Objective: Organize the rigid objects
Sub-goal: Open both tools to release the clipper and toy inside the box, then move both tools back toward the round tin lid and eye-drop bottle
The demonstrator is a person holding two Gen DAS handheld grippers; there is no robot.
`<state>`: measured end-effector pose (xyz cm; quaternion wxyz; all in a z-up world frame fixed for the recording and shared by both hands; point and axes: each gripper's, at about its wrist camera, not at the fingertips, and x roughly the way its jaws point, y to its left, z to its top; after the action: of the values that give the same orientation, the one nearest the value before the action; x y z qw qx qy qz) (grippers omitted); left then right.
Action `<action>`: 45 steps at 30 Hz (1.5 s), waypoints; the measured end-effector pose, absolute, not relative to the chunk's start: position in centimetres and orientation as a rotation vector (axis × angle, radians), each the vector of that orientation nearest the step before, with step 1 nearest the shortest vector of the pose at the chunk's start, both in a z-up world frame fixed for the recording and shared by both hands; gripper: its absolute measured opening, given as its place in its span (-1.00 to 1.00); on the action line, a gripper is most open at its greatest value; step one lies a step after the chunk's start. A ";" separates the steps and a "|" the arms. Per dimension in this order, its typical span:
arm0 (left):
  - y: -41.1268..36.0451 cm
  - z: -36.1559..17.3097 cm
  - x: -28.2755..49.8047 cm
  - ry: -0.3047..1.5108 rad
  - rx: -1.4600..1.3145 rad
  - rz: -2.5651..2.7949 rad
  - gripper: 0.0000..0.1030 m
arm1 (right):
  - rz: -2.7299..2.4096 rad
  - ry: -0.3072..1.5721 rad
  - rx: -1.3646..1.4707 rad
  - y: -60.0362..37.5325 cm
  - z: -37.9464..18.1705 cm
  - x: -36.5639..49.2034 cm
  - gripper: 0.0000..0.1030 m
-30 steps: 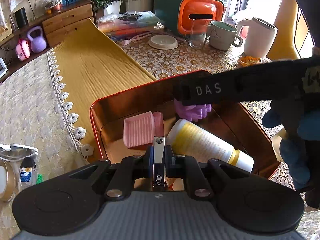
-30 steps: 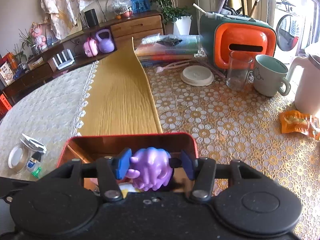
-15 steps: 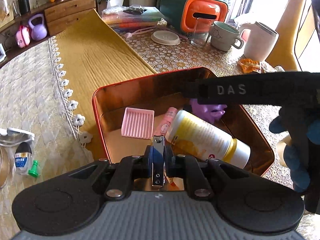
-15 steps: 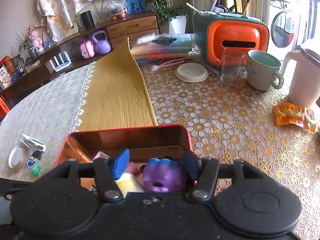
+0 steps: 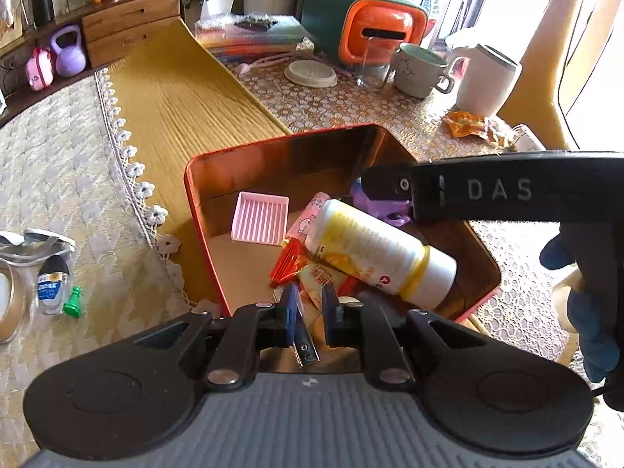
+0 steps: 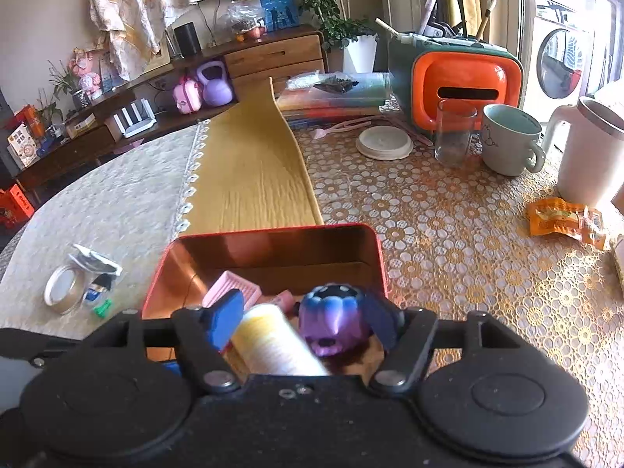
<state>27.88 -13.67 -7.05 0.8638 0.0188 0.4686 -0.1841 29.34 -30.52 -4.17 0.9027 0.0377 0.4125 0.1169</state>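
On the far left of the tabletop, a tape roll, a small bottle and a green chess pawn lie well apart from the red tin, not yet sorted. The tin holds a pink ridged tray, a pink tube, orange snack packets and a white-and-yellow bottle lying on its side.

The left gripper had been clenched on a metal nail clipper a second ago; its jaws are now opening, and the clipper leans loose against the left pad over the tin, released to drop in with the rest.

The right gripper held the purple toy squarely between its pads a second ago; its jaws are opening and the toy has tipped over inside the tin beside the bottle, its far side close against the right pad though no longer pinched.

Both items look delivered, so I judge the next targets to be the loose things at left.
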 end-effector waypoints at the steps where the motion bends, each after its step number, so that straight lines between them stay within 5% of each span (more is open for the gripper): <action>1: -13.6 -6.8 27.6 0.973 0.043 -0.386 -0.68 | 0.246 0.851 0.076 -30.5 -4.0 29.0 0.38; 5: -12.9 -5.7 26.5 0.943 0.034 -0.385 -0.44 | 0.263 0.846 0.076 -30.4 -3.2 27.7 0.39; 24: -4.3 -2.2 21.9 0.875 0.002 -0.289 -0.43 | 0.436 0.775 0.031 -25.8 0.7 21.7 0.77; 27: -2.7 -2.1 21.0 0.867 -0.004 -0.274 -0.13 | 0.466 0.759 0.000 -24.2 1.0 20.8 0.83; 29: -1.8 -1.9 20.3 0.844 0.000 -0.253 0.30 | 0.484 0.755 -0.013 -23.2 1.1 20.3 0.87; 45: 6.5 -2.7 18.3 0.784 -0.016 -0.074 0.61 | 0.579 0.759 -0.107 -15.3 0.2 18.7 1.00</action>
<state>18.32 6.50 -2.67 0.9233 -0.0079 0.3822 -0.0361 18.66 -15.30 0.17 0.8868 -0.0515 0.3652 0.2785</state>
